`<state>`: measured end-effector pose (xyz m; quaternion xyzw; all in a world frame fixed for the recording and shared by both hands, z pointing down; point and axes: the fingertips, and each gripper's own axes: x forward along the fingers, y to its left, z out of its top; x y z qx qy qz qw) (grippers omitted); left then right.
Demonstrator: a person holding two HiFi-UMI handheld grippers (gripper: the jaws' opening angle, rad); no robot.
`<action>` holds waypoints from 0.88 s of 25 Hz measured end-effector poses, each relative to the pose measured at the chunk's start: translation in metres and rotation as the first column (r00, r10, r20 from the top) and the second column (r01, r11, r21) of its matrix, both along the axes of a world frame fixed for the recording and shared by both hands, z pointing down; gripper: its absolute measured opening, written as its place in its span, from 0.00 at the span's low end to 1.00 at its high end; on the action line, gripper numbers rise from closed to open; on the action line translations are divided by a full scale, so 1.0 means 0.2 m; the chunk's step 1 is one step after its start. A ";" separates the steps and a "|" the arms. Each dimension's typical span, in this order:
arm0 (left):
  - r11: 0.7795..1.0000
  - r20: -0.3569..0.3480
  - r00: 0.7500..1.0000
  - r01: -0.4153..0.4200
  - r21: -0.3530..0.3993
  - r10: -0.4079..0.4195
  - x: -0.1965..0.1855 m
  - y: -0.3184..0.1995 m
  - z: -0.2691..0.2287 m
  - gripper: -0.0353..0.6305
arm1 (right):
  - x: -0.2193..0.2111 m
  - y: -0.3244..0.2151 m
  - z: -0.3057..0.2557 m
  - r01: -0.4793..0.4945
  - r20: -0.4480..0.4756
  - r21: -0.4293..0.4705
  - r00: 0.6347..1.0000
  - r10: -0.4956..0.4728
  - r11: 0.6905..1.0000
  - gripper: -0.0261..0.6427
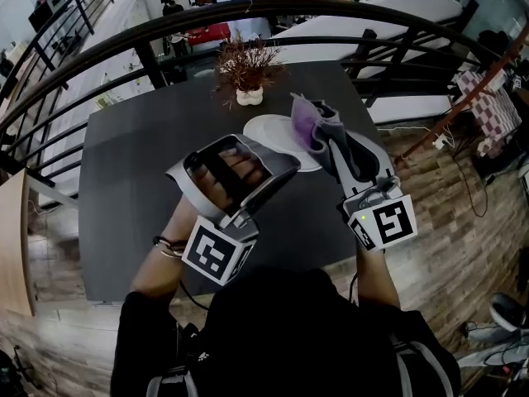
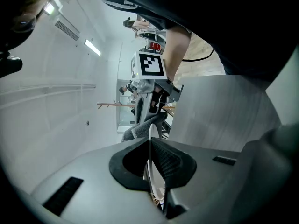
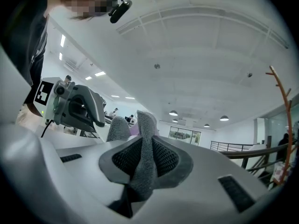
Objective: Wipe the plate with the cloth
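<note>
Head view: thin white plate [image 1: 266, 129] rim-pinched in left gripper [image 1: 285, 162] jaws, crumpled grey-purple cloth [image 1: 302, 124] clamped in right gripper [image 1: 324, 127] jaws.

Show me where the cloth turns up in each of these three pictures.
Head view: cloth right of centre, in the right claw, by the plate.
Left gripper view: cloth at centre, just beyond the left claw.
Right gripper view: cloth at lower centre, pinched between the jaws.
Shared landmark: the right claw's marker cube, in the head and left gripper views.
</note>
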<state>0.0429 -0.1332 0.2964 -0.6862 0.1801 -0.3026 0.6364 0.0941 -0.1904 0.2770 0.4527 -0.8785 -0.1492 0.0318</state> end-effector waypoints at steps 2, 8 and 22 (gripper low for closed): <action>1.000 -0.006 1.000 -0.011 -0.008 0.011 0.00 0.02 -0.01 0.08 | 0.03 -0.01 0.01 -0.017 0.000 -0.010 1.000 0.017 1.000 0.13; 0.999 -0.008 0.999 -0.034 -0.005 0.034 0.00 0.05 -0.02 0.08 | 0.10 -0.05 0.07 -0.055 -0.007 -0.039 0.998 0.055 0.998 0.13; 0.996 0.039 0.996 -0.082 -0.022 0.083 0.01 0.10 0.06 0.08 | 0.22 -0.03 -0.09 -0.036 0.178 0.008 0.983 0.034 0.999 0.13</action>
